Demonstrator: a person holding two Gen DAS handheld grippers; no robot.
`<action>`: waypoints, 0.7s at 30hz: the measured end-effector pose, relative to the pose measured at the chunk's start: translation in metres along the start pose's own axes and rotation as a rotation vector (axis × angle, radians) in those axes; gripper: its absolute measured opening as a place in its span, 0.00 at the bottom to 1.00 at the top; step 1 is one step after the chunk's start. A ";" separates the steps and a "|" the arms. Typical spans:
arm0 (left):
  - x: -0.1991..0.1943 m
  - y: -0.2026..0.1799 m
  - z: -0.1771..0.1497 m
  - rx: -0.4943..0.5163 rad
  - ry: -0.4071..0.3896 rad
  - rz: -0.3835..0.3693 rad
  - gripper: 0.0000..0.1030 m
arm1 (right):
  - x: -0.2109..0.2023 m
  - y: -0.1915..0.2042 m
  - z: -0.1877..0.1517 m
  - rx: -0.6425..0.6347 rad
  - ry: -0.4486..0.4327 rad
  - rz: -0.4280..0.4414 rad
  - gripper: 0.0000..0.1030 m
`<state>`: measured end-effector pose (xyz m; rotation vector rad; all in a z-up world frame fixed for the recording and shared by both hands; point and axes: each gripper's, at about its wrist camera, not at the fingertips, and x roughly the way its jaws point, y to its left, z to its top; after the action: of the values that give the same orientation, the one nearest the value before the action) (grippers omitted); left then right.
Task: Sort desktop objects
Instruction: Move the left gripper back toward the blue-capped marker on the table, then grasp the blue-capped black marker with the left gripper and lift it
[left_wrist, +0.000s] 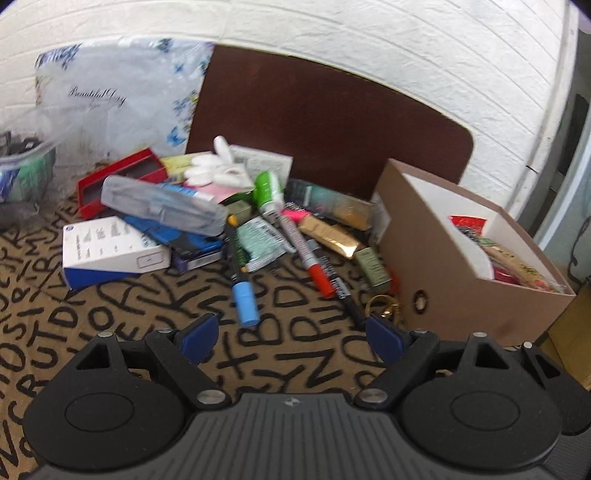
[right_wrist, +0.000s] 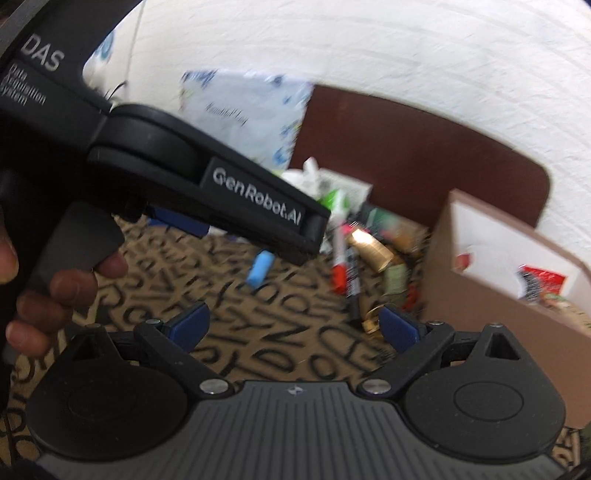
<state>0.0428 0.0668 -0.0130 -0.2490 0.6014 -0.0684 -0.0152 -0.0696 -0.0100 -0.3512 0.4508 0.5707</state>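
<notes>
Brown cloth (left_wrist: 280, 343) printed with black letters covers the desk, and the clutter lies in a heap at its far side. At the heap's left are a red tray (left_wrist: 122, 177) and a white box (left_wrist: 110, 251), with a clear case (left_wrist: 166, 208) lying across a blue case (left_wrist: 192, 243). In the middle, a blue-capped marker (left_wrist: 242, 291) points toward the camera, with a green tube (left_wrist: 267, 194) behind it and a red-capped marker (left_wrist: 306, 251) to its right. A gold packet (left_wrist: 328, 234) lies next, close to the carton (left_wrist: 436, 280) on the right, which already holds packets.

In the right wrist view, a hand (right_wrist: 44, 291) at the left edge grips the handle of the left gripper (left_wrist: 291, 332), fingers curled around it, and the tool slants down toward the heap. Its jaws stand wide apart over bare cloth, nothing between them, just short of the blue-capped marker. The right gripper (right_wrist: 291, 328) sits beside and below it, tilted down likewise, its jaws also spread and empty, with the carton at its right. This view is blurred.
</notes>
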 end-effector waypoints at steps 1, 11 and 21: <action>0.005 0.006 0.000 -0.014 0.008 0.005 0.86 | 0.005 0.002 0.000 0.002 0.013 0.009 0.93; 0.065 0.037 0.015 -0.096 0.089 -0.014 0.67 | 0.060 0.016 0.006 -0.037 0.079 0.044 0.82; 0.101 0.055 0.026 -0.109 0.137 -0.056 0.41 | 0.113 0.006 0.017 0.002 0.135 0.077 0.56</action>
<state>0.1405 0.1121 -0.0618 -0.3695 0.7357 -0.1077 0.0710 -0.0084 -0.0529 -0.3729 0.5973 0.6234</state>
